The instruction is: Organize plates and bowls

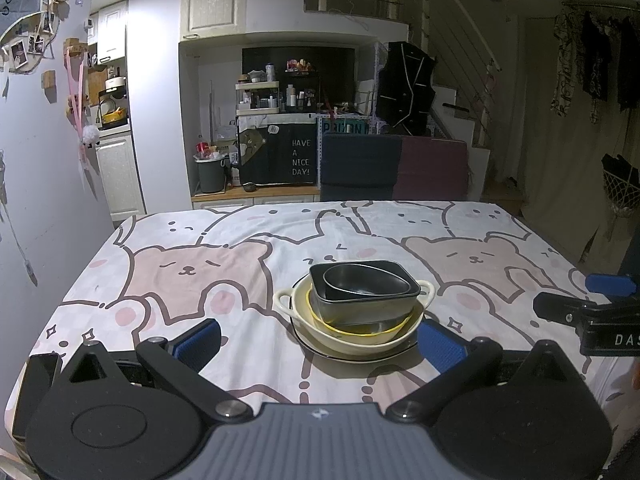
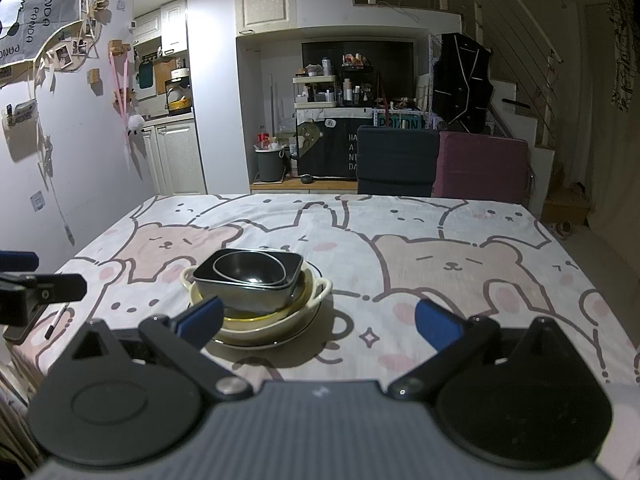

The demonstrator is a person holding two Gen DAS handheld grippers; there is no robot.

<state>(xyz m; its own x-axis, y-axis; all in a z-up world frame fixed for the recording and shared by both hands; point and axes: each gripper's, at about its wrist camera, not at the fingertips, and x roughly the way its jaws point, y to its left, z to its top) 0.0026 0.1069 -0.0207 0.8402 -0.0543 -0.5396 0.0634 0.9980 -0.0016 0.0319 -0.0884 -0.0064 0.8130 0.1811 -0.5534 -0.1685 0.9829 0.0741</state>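
One stack of crockery, standing near the middle of the front half of the bear-print tablecloth (image 1: 200, 264). Contents, bottom to top: flat white plate with a dark rim line (image 1: 348, 354); cream two-handled ceramic bowl (image 1: 360, 340); yellow-rimmed bowl (image 1: 356, 330), mostly hidden; dark grey squarish bowl (image 1: 360, 304); small dark round bowl (image 1: 366, 280) nested inside it, tilted.

Left gripper (image 1: 320, 338): blue-padded fingers spread wide, empty, low over the cloth just in front of the stack, its pads apart from the crockery. Right gripper (image 2: 320, 320): likewise spread and empty, with the stack off towards its left finger.

Black pen (image 2: 56, 322), at the table's left edge; no part in the task.

Step in hand, by judgement: stacking looks complete or nearly so, both tools clear. Any next move would call for seating the tilted round bowl level, or gripping the cream bowl's handles without jolting the tower.
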